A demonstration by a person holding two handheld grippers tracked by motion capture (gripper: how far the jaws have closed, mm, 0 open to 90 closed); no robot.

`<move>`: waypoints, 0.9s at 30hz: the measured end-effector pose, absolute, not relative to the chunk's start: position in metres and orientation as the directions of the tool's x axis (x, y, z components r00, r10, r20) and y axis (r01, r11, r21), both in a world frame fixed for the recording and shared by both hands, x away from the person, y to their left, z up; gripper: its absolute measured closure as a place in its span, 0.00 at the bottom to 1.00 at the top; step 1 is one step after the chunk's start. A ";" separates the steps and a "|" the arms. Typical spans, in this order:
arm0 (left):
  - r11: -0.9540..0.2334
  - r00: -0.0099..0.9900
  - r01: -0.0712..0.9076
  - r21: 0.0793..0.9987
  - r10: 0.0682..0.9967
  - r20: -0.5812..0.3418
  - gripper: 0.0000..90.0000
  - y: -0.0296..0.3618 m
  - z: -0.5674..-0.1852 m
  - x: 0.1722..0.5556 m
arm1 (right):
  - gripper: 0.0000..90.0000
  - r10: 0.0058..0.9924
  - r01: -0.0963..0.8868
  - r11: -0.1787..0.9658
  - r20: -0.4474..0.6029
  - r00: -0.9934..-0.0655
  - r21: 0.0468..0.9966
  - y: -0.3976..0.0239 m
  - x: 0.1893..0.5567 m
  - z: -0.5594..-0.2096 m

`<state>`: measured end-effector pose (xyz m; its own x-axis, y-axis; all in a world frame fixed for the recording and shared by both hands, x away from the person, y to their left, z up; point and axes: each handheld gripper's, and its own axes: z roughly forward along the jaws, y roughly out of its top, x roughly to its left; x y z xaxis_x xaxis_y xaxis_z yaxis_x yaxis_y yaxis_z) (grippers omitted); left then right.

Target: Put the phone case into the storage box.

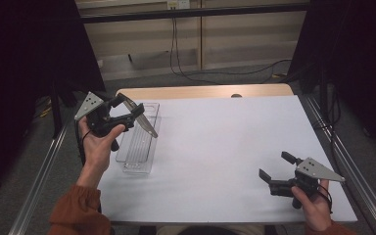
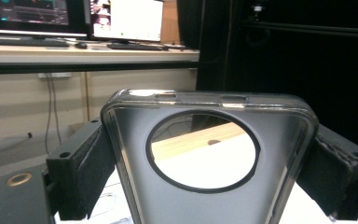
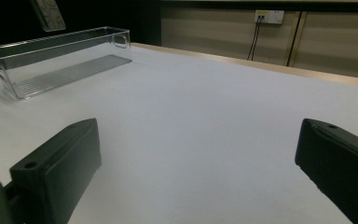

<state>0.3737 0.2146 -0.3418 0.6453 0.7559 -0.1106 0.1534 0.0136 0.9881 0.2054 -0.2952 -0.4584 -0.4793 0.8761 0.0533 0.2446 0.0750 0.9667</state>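
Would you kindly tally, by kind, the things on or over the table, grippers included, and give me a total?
Phone cases: 1, the phone case clamped in the left gripper above the tray.
Clear plastic trays: 1, the clear tray at the table's left side.
Grippers: 2, the left one and the right gripper, open over the white tabletop.
Total: 4

Worktop [image 1: 215,142]: open white surface across centre and right. Obstacle: clear bin [image 1: 139,147] at left edge, phone case [image 1: 144,120] held over it.
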 end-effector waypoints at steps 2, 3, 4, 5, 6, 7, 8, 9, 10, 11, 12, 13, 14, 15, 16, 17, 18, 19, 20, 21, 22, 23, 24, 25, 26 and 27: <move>0.027 0.631 0.163 0.986 0.766 -0.125 0.14 0.216 -0.343 0.377 | 0.00 0.875 0.238 0.074 0.051 -0.481 0.969 -0.296 0.206 -0.458; 0.026 0.628 0.166 0.986 0.768 -0.126 0.14 0.216 -0.343 0.378 | 0.00 0.877 0.239 0.070 0.054 -0.477 0.969 -0.295 0.206 -0.458; 0.027 0.623 0.166 0.986 0.772 -0.126 0.14 0.216 -0.343 0.379 | 0.00 0.878 0.239 0.072 0.052 -0.476 0.968 -0.296 0.206 -0.459; 0.015 0.619 0.163 0.986 0.777 -0.115 0.14 0.217 -0.343 0.380 | 0.00 0.877 0.240 0.072 0.052 -0.477 0.968 -0.296 0.206 -0.459; 0.016 0.612 0.163 0.986 0.782 -0.114 0.14 0.217 -0.343 0.381 | 0.00 0.878 0.241 0.070 0.055 -0.476 0.968 -0.296 0.206 -0.458; 0.014 0.607 0.163 0.986 0.787 -0.112 0.14 0.218 -0.343 0.383 | 0.00 0.876 0.237 0.072 0.052 -0.479 0.969 -0.296 0.206 -0.458; 0.010 0.599 0.165 0.986 0.793 -0.108 0.14 0.219 -0.344 0.385 | 0.00 0.875 0.239 0.069 0.056 -0.481 0.969 -0.295 0.205 -0.458; 0.005 0.589 0.164 0.986 0.801 -0.102 0.14 0.219 -0.344 0.388 | 0.00 0.876 0.235 0.070 0.053 -0.479 0.969 -0.295 0.205 -0.458; 0.002 0.585 0.165 0.986 0.805 -0.099 0.14 0.220 -0.345 0.391 | 0.00 0.875 0.235 0.073 0.051 -0.481 0.969 -0.295 0.205 -0.458; 0.000 0.576 0.168 0.986 0.811 -0.099 0.14 0.221 -0.346 0.394 | 0.00 0.875 0.237 0.073 0.052 -0.481 0.969 -0.295 0.205 -0.458; 0.007 0.563 0.166 0.986 0.820 -0.100 0.14 0.222 -0.347 0.396 | 0.00 0.875 0.236 0.073 0.052 -0.482 0.969 -0.295 0.205 -0.458; 0.003 0.550 0.162 0.987 0.830 -0.093 0.14 0.223 -0.348 0.399 | 0.00 0.875 0.237 0.072 0.053 -0.481 0.969 -0.295 0.205 -0.458; 0.001 0.542 0.165 0.986 0.835 -0.091 0.14 0.224 -0.350 0.402 | 0.00 0.876 0.239 0.069 0.055 -0.478 0.969 -0.295 0.205 -0.458; 0.004 0.536 0.172 0.985 0.838 -0.098 0.14 0.224 -0.351 0.405 | 0.00 0.875 0.239 0.071 0.054 -0.480 0.969 -0.295 0.205 -0.458; 0.002 0.533 0.181 0.984 0.840 -0.100 0.14 0.224 -0.352 0.408 | 0.00 0.877 0.239 0.070 0.055 -0.477 0.969 -0.295 0.206 -0.459; 0.000 0.531 0.180 0.984 0.842 -0.097 0.14 0.224 -0.353 0.410 | 0.00 0.880 0.237 0.062 0.059 -0.471 0.970 -0.294 0.206 -0.459; -0.006 0.526 0.182 0.983 0.845 -0.092 0.14 0.223 -0.354 0.412 | 0.00 0.879 0.241 0.063 0.060 -0.474 0.969 -0.294 0.206 -0.459; -0.008 0.523 0.178 0.984 0.848 -0.088 0.14 0.221 -0.355 0.414 | 0.00 0.876 0.243 0.069 0.058 -0.478 0.968 -0.294 0.206 -0.459; -0.012 0.521 0.182 0.983 0.849 -0.086 0.14 0.220 -0.355 0.416 | 0.00 0.874 0.241 0.073 0.055 -0.483 0.968 -0.294 0.206 -0.459; -0.010 0.516 0.180 0.984 0.852 -0.086 0.14 0.219 -0.355 0.418 | 0.00 0.871 0.242 0.077 0.053 -0.488 0.967 -0.294 0.206 -0.459; -0.015 0.512 0.176 0.984 0.855 -0.079 0.14 0.217 -0.356 0.419 | 0.00 0.871 0.243 0.079 0.052 -0.489 0.967 -0.294 0.205 -0.459; -0.030 0.503 0.174 0.984 0.862 -0.062 0.14 0.215 -0.356 0.420 | 0.00 0.873 0.243 0.075 0.054 -0.485 0.967 -0.293 0.206 -0.459; -0.047 0.502 0.171 0.984 0.864 -0.045 0.14 0.214 -0.356 0.422 | 0.00 0.872 0.245 0.074 0.057 -0.486 0.967 -0.294 0.205 -0.459; -0.065 0.493 0.174 0.983 0.869 -0.030 0.14 0.212 -0.357 0.424 | 0.00 0.873 0.239 0.075 0.052 -0.486 0.968 -0.294 0.206 -0.460; -0.057 0.497 0.168 0.984 0.867 -0.035 0.14 0.210 -0.359 0.427 | 0.00 0.872 0.239 0.074 0.053 -0.486 0.968 -0.294 0.205 -0.460; -0.056 0.488 0.176 0.983 0.872 -0.037 0.14 0.209 -0.360 0.428 | 0.00 0.869 0.242 0.074 0.056 -0.492 0.968 -0.294 0.205 -0.460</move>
<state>0.4284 0.2091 -0.3595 0.4880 0.8721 -0.0374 0.1762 -0.0564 0.9827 0.2051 -0.2936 -0.4598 -0.4919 0.8688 0.0565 0.2417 0.0739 0.9675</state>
